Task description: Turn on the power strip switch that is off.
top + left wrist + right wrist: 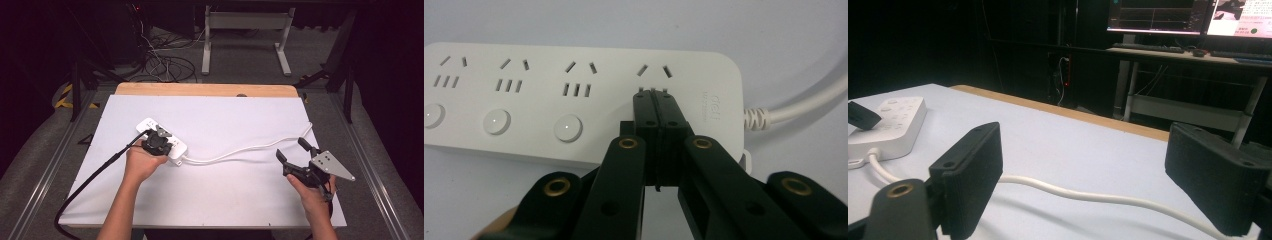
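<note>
A white power strip (172,146) lies on the left half of the white table (225,200). It has several sockets and round buttons (568,128). My left gripper (159,141) stands over it, jaws shut together with nothing between them. Its tips (653,97) rest on the strip (574,75) just below the socket nearest the cable, hiding what lies under them. The strip's white cable (235,151) runs right across the table. My right gripper (292,150) hovers open at the right, its pads (973,175) wide apart, and the cable (1088,196) lies on the table beyond them.
A wooden strip (205,89) borders the table's far edge. Beyond it on the floor stand a white frame (245,30) and loose cables (165,65). Monitors (1158,15) glow on a desk in the dark background. Metal rails (370,170) flank the table.
</note>
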### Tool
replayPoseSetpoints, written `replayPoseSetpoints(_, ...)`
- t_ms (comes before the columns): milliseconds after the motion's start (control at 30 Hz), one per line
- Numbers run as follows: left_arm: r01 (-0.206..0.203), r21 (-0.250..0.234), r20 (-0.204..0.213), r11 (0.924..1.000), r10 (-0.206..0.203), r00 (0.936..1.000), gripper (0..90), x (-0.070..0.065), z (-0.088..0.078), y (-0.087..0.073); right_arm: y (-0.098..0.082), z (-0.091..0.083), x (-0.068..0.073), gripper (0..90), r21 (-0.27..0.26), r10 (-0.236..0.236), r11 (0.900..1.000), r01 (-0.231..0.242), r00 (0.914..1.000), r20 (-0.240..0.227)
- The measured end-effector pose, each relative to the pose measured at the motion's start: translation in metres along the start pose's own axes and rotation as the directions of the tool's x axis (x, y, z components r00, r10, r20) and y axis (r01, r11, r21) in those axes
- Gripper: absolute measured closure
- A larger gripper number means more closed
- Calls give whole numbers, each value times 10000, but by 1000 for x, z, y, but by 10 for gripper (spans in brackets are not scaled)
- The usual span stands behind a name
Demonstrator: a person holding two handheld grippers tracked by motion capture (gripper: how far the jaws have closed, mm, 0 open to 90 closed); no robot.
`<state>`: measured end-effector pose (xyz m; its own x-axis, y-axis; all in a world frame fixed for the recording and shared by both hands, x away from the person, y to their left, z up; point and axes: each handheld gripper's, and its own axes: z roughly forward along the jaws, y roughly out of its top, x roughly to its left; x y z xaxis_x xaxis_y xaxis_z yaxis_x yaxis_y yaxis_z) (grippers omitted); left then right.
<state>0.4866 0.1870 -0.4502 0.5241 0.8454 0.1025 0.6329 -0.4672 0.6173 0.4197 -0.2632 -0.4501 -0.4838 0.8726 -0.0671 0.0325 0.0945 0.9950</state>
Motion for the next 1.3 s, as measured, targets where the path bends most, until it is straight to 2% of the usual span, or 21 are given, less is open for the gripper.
replayPoseSetpoints(600,138,-16,60,9999,-138,9999,900,1,0,-1,0,-1,0,162,66,-5,10000,5,10000,21)
replayPoseSetpoints(800,227,8,-5,9997,-227,9997,900,-1,2,-1,0,-3,-1,162,17,10,10000,-10,10000,60)
replayPoseSetpoints(900,131,-13,-160,9999,-131,9998,900,-2,1,-2,1,-3,-1,162,-14,26,10000,-26,10000,50)
replayPoseSetpoints(1167,291,-179,41,9994,-290,9996,900,0,2,-4,1,-3,-1,162,-8,43,10000,-43,10000,47)
replayPoseSetpoints(1300,286,-179,14,9994,-285,9996,900,0,1,-5,1,-3,-1,163,26,3,10000,-3,10000,53)
